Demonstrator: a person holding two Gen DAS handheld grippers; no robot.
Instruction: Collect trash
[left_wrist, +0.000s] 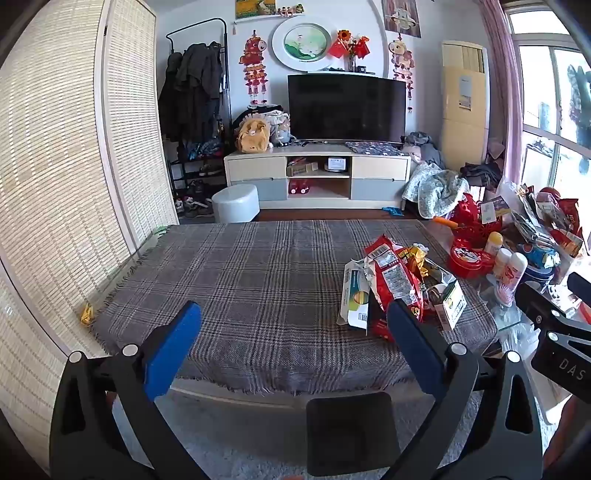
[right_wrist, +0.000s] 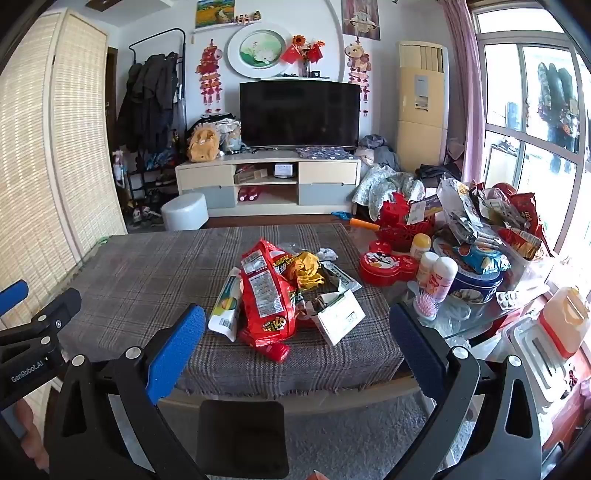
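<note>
Two claws: both are held spread wide.
Left gripper (left_wrist: 293, 319): nothing is gripped.
Right gripper (right_wrist: 297, 323): nothing is touched; trash pile (right_wrist: 273, 291) lies ahead.

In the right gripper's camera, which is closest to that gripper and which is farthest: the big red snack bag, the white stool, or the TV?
1. Big red snack bag: on the plaid tablecloth, just ahead of the right gripper.
2. White stool: on the floor past the table's far edge, to the left.
3. TV: on the cabinet at the back wall.
</note>
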